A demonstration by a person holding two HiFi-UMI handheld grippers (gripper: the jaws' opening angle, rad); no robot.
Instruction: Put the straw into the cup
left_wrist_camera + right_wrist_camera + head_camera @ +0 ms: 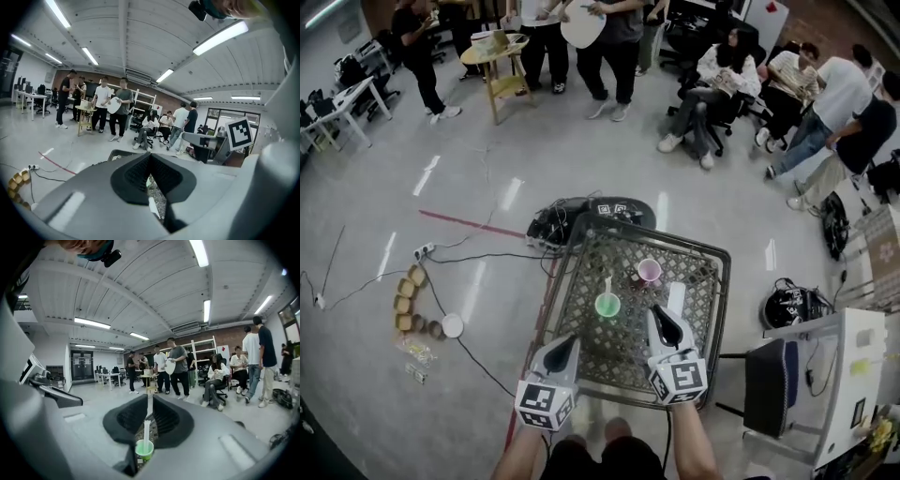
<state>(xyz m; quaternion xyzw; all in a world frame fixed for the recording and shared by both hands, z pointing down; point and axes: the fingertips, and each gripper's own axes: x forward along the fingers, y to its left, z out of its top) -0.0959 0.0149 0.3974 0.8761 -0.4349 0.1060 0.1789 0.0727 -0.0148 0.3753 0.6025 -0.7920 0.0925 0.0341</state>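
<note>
A white straw (607, 286) stands in the small green cup (607, 306). The left gripper (571, 340) has its jaws together. The right gripper (658, 313) has its jaws slightly apart, with nothing between them.

Metal mesh table (705, 281); translucent plastic green cup (608, 308); glossy floor (487, 141)

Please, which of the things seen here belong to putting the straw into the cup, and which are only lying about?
Belong to the job:
- straw, already standing in the cup
- green cup
- mesh table that carries them

Only lying about:
- pink cup, empty, apart from the green one
- brown rolls on the floor
- power strip on the floor
</note>
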